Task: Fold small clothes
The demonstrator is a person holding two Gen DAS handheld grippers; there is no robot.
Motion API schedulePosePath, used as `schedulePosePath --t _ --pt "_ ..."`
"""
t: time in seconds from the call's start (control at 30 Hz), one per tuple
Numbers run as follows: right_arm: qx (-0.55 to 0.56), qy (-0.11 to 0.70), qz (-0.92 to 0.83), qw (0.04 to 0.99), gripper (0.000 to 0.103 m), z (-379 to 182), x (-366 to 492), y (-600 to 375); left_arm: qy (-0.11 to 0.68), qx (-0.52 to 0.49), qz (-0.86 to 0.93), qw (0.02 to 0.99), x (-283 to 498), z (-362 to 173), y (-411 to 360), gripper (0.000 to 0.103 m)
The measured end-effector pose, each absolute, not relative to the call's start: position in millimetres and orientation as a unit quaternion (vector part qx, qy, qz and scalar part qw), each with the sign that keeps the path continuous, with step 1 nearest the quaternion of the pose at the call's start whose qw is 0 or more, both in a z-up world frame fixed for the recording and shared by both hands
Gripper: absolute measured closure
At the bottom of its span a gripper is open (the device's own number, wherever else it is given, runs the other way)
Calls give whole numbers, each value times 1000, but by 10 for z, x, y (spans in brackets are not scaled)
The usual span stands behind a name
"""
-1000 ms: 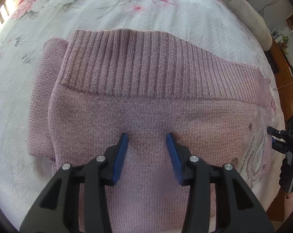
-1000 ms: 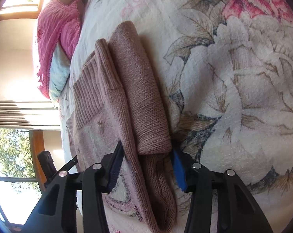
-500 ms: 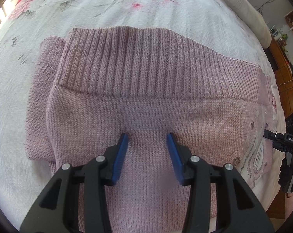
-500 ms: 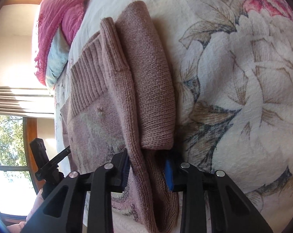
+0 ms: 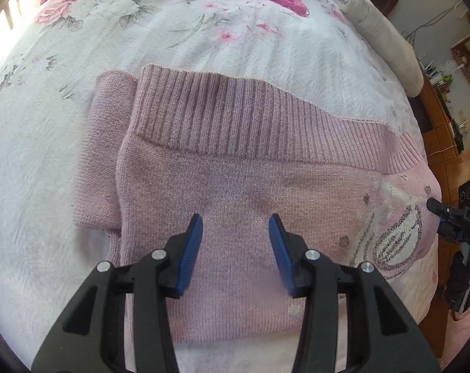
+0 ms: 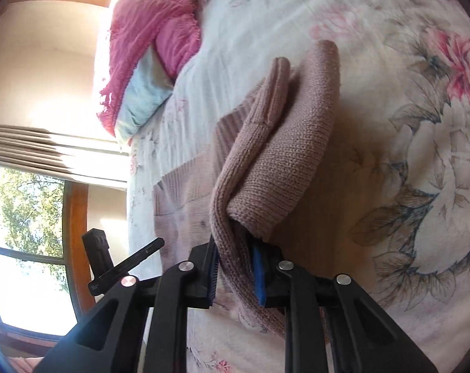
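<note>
Your right gripper [image 6: 235, 275] pinches the pink sweater's [image 5: 235, 161] edge at 6 o'clock; your left gripper [image 5: 235, 233] hovers wide open, empty, above it.

Sweater [image 5: 235, 168]: dusty pink knit; ribbed band along the far edge; plain fine knit on the body; white and grey striped oval motif with small grey flower marks on the panel at right. Appears a browner mauve in shadow from the right wrist view [image 6: 284, 161].

Bedspread [image 5: 266, 52]: white ground, printed with pink blossoms and grey-green leaves; in the right wrist view [image 6: 421, 143], large pink roses, pale cream petals and blue-grey to tan leaves.

Cloth at the head of the bed [image 6: 154, 34]: bright pink, crinkled texture.

Pillow [image 6: 144, 99]: pale blue.

Left gripper [image 5: 235, 236]: black frame, blue finger pads, silver pins.

Right gripper [image 6: 235, 267]: black frame, blue pads, silver pins.
</note>
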State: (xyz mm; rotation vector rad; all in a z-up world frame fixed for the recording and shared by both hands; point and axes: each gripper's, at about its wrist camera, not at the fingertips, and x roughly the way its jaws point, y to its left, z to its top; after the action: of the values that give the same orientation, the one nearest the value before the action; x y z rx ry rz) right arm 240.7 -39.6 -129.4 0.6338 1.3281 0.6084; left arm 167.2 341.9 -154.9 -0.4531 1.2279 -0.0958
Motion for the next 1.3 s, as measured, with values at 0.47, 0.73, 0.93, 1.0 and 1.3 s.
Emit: schedulePosePath --t 0.47,0.73,0.93,1.0,1.3 --pt "90 606 235 754 63 -955 2474 806 553 -258 -35 792 1131 -1344 3913 54" --pt "181 605 179 754 47 -1107 2345 -308 559 -250 -58 788 1195 -1430 3725 53" --pt "157 608 322 709 19 -1096 2406 -7 567 -229 -80 787 1401 -1452 3383 53" --pt "103 622 339 698 19 -1167 2455 226 570 -226 -85 786 1433 -1451 3302 53" --pt "-9 627 349 696 89 -1234 2150 182 579 -217 -75 782 1414 -1479 3245 51"
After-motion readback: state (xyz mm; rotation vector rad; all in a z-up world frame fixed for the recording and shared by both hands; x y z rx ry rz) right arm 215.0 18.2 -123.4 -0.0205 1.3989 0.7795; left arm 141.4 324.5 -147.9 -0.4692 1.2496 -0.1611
